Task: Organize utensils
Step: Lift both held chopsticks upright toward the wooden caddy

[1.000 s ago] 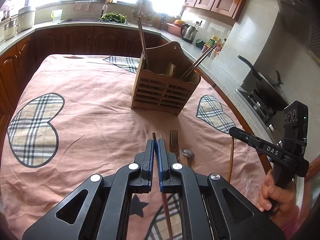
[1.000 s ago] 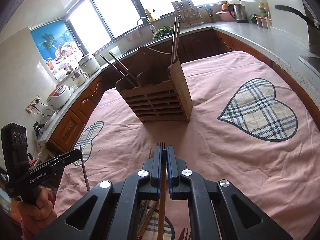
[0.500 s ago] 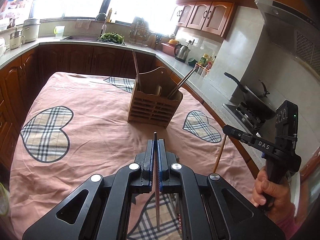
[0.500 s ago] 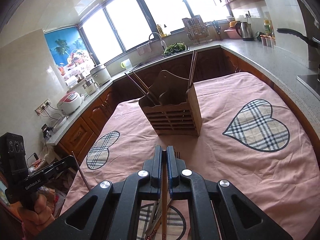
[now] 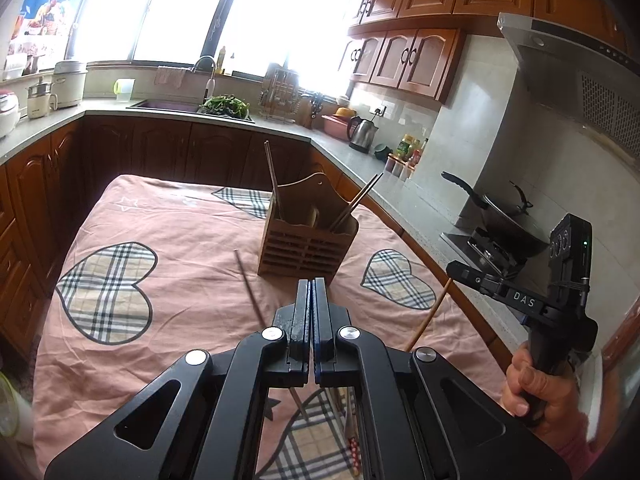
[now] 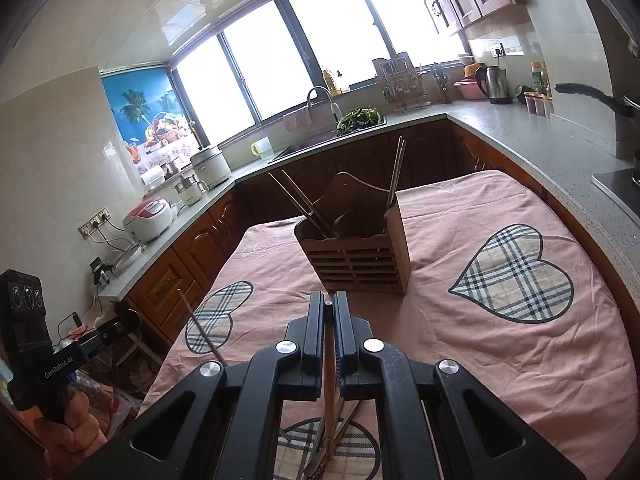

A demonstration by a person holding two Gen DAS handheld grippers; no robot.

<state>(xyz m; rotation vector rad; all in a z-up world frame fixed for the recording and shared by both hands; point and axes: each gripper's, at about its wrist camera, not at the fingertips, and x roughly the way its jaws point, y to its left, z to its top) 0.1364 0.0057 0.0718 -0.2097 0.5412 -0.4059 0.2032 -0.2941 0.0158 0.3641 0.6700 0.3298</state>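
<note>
The slatted wooden holder [image 5: 308,248] [image 6: 356,256] stands mid-table with dark chopsticks [image 5: 274,180] [image 6: 396,172] leaning in its end compartments. My left gripper [image 5: 312,284] [image 6: 136,318] is shut, and nothing shows between its pads. A dark chopstick [image 5: 248,288] [image 6: 200,328] slants in the air just left of its fingers; I cannot tell whether it still touches them. My right gripper [image 6: 328,298] [image 5: 452,268] is shut on a pale wooden chopstick [image 6: 329,364] [image 5: 428,316] that hangs down from it. Both grippers are above the near table edge, short of the holder.
A pink cloth with plaid hearts [image 6: 516,272] covers the table. Loose utensils [image 6: 332,448] [image 5: 352,440] lie on the near plaid patch under the grippers. Counters ring the table: sink with greens [image 5: 224,104], kettle [image 5: 362,132], wok on the stove [image 5: 500,208], rice cookers [image 6: 148,220].
Both grippers have risen and drawn back from the holder. The dark chopstick stood straight between the left jaws before; now it slants to their left. The right still grips its chopstick.
</note>
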